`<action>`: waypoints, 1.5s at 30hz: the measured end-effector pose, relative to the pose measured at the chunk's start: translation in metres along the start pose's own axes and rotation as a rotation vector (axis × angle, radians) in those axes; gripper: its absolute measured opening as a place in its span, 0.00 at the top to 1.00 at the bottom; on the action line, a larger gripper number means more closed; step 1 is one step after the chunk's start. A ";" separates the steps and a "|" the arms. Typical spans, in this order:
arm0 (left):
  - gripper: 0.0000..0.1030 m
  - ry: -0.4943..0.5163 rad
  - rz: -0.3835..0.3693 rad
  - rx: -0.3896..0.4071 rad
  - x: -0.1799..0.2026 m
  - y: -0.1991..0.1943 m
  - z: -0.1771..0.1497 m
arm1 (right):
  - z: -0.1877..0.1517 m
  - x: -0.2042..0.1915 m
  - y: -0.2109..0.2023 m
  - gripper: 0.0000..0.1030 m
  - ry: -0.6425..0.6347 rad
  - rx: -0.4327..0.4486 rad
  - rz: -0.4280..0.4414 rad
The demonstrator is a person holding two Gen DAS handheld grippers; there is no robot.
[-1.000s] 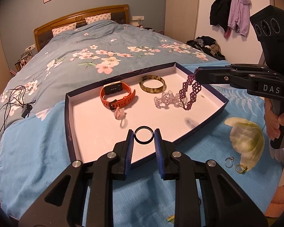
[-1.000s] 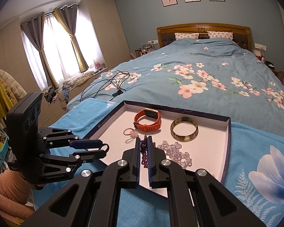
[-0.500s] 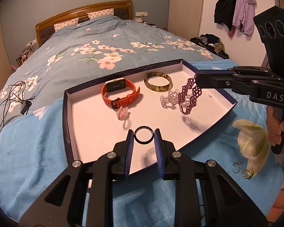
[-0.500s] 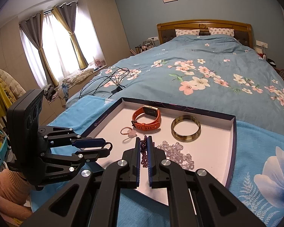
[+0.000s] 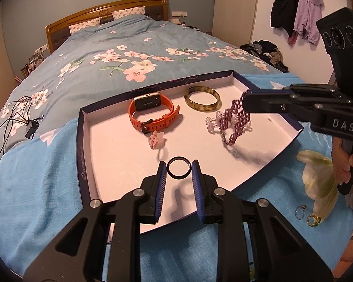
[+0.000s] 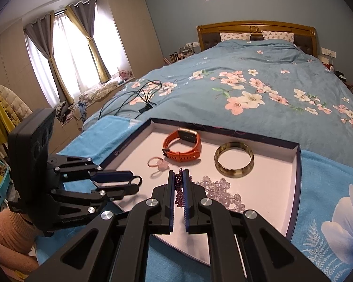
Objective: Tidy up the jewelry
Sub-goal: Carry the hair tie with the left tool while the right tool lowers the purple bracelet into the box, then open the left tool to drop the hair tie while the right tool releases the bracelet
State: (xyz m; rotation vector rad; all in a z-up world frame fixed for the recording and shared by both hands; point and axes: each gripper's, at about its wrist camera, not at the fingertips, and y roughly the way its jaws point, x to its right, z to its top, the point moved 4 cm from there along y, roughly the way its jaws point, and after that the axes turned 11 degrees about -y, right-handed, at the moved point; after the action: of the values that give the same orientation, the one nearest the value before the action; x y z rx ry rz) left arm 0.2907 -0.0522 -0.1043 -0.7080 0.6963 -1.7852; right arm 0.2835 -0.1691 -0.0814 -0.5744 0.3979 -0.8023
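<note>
Two handheld grippers, matte black plastic w/ angular linkage arms, silver round screws at the pivots, blue ribbed pads lining the finger insides. Right gripper body marked "DAS" in pale letters, boxy black camera block w/ three round lenses on top. Salmon-pink knit sleeve behind left gripper.

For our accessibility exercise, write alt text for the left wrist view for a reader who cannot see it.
A left hand-held gripper pinches a black ring over a shallow box on a bed. The right hand-held gripper dangles a purple bracelet above a clear bracelet, near an orange watch and a bangle.
</note>
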 end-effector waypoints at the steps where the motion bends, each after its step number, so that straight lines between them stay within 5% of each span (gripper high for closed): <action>1: 0.78 -0.001 -0.001 -0.001 0.000 0.000 0.000 | -0.002 0.002 0.002 0.95 0.001 -0.008 -0.001; 21: 0.78 0.007 0.016 -0.035 -0.002 0.016 0.003 | -0.028 0.030 0.034 0.95 0.012 -0.155 -0.071; 45: 0.78 -0.019 0.055 -0.077 -0.011 0.041 0.014 | -0.016 0.041 0.036 0.95 0.048 -0.114 -0.147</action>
State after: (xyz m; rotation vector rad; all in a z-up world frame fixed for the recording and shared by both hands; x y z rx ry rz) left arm 0.3293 -0.0555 -0.1266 -0.7497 0.7680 -1.7073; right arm 0.3213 -0.1858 -0.1208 -0.6975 0.4513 -0.9402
